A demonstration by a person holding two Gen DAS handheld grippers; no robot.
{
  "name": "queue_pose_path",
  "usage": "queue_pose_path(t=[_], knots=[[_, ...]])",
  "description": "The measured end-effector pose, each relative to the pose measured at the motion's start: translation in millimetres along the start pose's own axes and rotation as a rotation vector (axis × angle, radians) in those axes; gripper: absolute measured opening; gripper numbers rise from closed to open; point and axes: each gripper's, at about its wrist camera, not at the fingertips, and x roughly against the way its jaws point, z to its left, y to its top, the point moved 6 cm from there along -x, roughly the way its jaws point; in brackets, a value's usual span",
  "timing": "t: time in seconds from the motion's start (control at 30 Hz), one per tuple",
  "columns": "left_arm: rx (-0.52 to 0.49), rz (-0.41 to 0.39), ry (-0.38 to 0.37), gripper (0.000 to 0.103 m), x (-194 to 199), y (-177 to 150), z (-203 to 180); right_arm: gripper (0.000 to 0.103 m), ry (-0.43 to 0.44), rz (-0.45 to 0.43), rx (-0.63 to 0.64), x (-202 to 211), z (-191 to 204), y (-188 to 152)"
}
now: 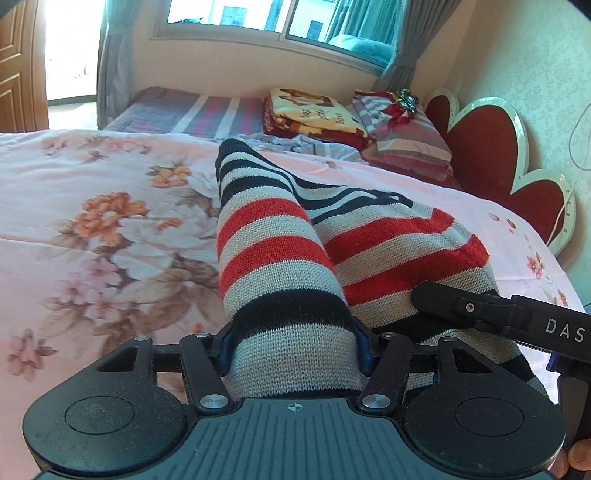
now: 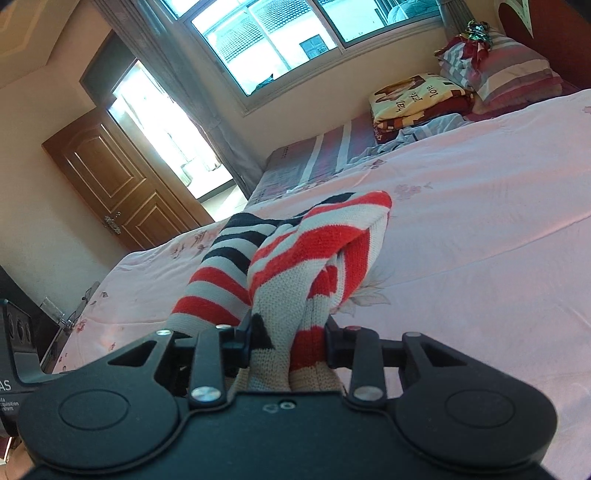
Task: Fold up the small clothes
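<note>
You get bright daylight from the window (image 1: pixel 280 22) and the blown-out doorway (image 2: pixel 166 129). Both views bend hard at the edges, with dark corners and soft far detail.

Both grippers (image 1: pixel 295 350) (image 2: pixel 288 343) clamped (fingers angled down)

Red, grey and black striped knit garment (image 1: pixel 280 258), bunched, lifted above floral bedspread (image 1: pixel 92 221)
</note>
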Motion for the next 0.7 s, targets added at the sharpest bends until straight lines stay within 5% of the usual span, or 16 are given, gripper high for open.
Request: queue_pose_path(t=[0.7], knots=[[0.028,-0.029,0.020,0.059,34.4,39.3,292.0,0.033,0.006,-0.005,0.009,-162.0,217.4,-58.9]])
